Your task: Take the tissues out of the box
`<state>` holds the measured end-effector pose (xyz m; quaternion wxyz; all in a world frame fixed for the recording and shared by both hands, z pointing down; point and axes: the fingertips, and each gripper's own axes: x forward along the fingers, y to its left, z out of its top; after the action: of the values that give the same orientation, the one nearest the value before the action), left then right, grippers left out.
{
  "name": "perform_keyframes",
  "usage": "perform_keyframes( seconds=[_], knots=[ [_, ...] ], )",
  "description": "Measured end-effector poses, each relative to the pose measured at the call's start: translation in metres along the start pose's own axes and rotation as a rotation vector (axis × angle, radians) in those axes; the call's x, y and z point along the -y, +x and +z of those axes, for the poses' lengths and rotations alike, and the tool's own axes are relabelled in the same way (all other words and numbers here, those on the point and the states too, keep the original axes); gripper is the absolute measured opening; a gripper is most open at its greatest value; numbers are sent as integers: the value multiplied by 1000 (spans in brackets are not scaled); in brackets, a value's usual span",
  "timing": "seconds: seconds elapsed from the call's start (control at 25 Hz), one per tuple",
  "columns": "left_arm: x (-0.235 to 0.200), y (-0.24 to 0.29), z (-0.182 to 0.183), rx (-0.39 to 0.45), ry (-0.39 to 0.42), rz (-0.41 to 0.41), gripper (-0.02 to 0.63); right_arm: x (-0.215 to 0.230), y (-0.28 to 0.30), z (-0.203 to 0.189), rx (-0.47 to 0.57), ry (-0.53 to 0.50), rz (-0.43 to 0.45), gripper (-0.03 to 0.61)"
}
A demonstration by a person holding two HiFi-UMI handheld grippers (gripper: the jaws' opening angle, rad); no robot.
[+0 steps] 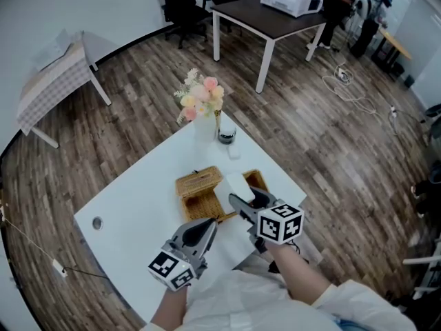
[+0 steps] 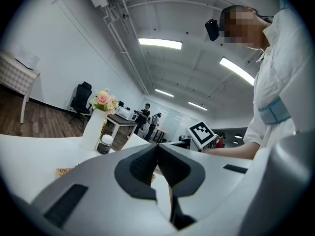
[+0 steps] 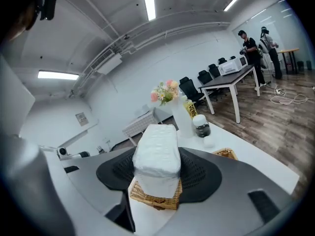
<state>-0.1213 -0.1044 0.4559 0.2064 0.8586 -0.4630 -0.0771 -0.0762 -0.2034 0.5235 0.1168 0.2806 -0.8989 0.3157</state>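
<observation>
Tissue pack (image 3: 156, 154) gripped right over wicker box (image 3: 155, 196).
Clamped both sides btw R gripper (image 1: 241, 200) fingers; can't tell if clear of box. L gripper (image 2: 157, 154) fingers closed, nothing btw them, just beside box. All on white desk (image 1: 138, 205); flower vase (image 1: 204, 126) & jar (image 1: 227, 134) near far edge.

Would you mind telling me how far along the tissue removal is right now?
Done: the right gripper is shut on the tissue pack. In hand: the pack is held up over the wicker box; I cannot tell whether its lower end has cleared the rim. Left: probably lifting it clear and setting it on the white table. The left gripper is shut and empty.
</observation>
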Motion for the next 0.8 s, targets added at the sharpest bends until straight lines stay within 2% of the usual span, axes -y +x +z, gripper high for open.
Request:
perform_keyframes(
  seconds=[0.24,0.56,0.8],
  knots=[
    [-5,-4,6,17,1,8,2,-19,-1,18,71,129,120,255],
    [-9,-8,10,33,-3,28,2,-40,-6,32,107,255,238,255],
    [-12,-10,15,54,-6,34,2,-48,-2,38,120,301,290,255]
  ],
)
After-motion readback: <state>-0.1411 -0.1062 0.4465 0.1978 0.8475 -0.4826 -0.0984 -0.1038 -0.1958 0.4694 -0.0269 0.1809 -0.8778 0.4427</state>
